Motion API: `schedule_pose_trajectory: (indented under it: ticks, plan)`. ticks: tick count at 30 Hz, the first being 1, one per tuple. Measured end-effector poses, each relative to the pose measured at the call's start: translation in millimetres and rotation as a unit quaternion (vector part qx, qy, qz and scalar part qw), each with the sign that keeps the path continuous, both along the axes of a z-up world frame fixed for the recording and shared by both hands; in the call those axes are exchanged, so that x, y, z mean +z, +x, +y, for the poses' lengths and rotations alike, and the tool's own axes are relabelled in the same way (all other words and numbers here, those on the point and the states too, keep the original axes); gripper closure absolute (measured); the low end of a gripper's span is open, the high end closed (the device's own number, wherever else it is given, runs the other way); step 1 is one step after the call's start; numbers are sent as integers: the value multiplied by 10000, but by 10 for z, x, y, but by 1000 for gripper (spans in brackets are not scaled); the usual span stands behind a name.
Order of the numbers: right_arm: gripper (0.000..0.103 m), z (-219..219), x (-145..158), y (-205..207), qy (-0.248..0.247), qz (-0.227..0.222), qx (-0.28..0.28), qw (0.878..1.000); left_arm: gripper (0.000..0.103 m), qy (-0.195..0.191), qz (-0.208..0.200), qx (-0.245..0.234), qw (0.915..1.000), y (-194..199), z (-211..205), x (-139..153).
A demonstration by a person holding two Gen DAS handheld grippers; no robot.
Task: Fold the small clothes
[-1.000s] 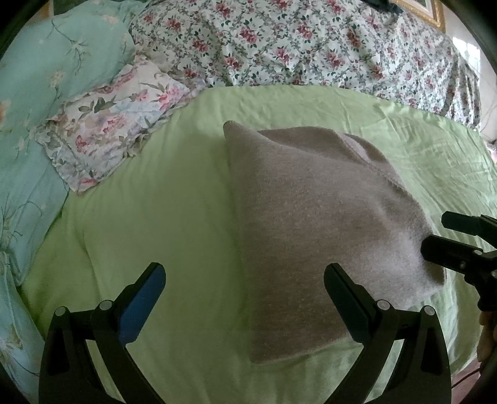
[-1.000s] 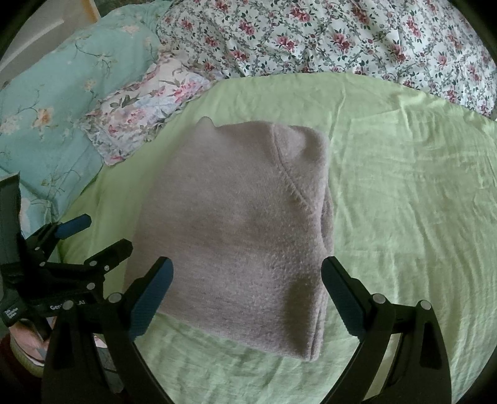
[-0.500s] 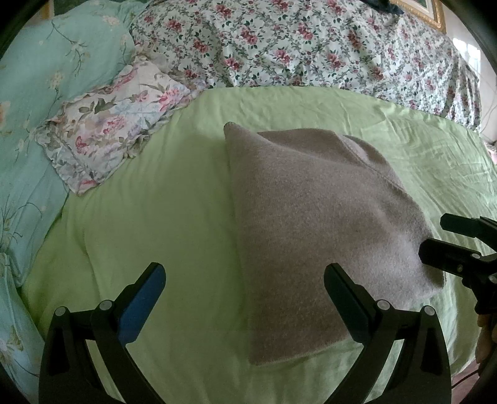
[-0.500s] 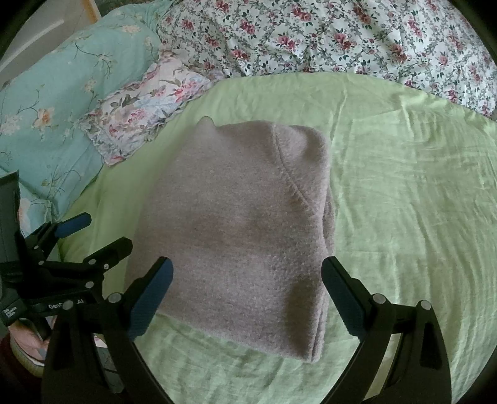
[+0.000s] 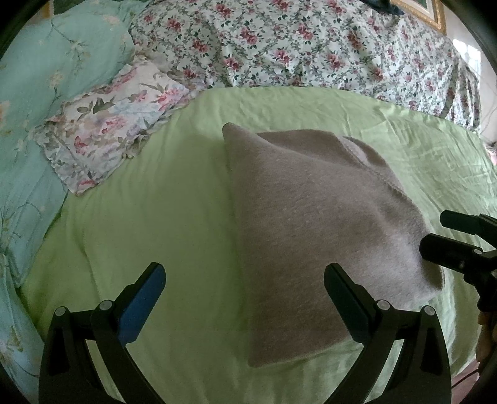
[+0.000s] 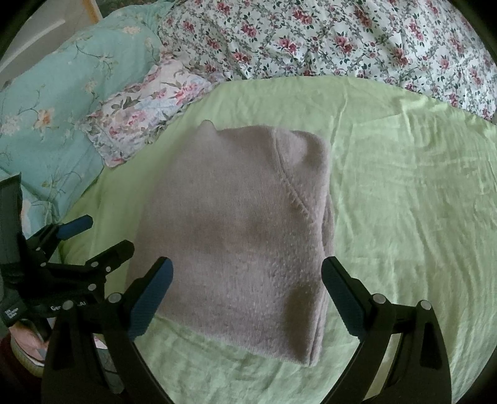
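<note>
The left gripper [image 5: 243,279] has its 2 fingers spread wide apart, and nothing is between them. It hangs over the green bed sheet [image 5: 161,217]. Its right finger is in front of the near edge of the folded gray sweater [image 5: 310,223], but I cannot tell if it touches.

The right gripper [image 6: 247,273] is spread wide too and holds nothing. The near end of the gray sweater [image 6: 236,236] shows in the gap between its fingers, and the gripper is above it.

In the left wrist view the right gripper [image 5: 435,236] pokes in at 3 o'clock, just beside the right side of the sweater. In the right wrist view the left gripper [image 6: 108,236] comes in at 9 o'clock, near the left side of the sweater.

The sweater lies flat on the green sheet, in the middle of the bed. It is folded into a thick block shape. 1 small corner sticks up at its far left. A curved seam [image 6: 292,192] runs down its right part.

At 10 o'clock, past the sweater, lies a small flowered pillow [image 5: 115,124] with a frilly edge. Beside it, further left, is a teal blanket with flowers [image 5: 46,71]. At 12 o'clock, across the far side of the bed, is a white cover with pink roses [image 5: 295,46]. A gold picture frame [image 5: 431,12] peeks out at 1 o'clock.
</note>
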State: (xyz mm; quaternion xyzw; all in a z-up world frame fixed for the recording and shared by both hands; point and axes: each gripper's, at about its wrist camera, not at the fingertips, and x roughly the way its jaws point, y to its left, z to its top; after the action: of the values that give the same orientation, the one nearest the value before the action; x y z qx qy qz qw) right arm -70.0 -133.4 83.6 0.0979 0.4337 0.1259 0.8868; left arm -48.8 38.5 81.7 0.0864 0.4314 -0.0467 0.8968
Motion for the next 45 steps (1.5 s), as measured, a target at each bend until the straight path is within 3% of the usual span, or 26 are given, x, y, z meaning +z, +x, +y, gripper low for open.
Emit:
schedule_pose_trajectory:
  ticks: [45]
  plan:
    - [6,-140,-78,219,4,59,-99,9999,1,27,88,-27,10000,193,-59,-11]
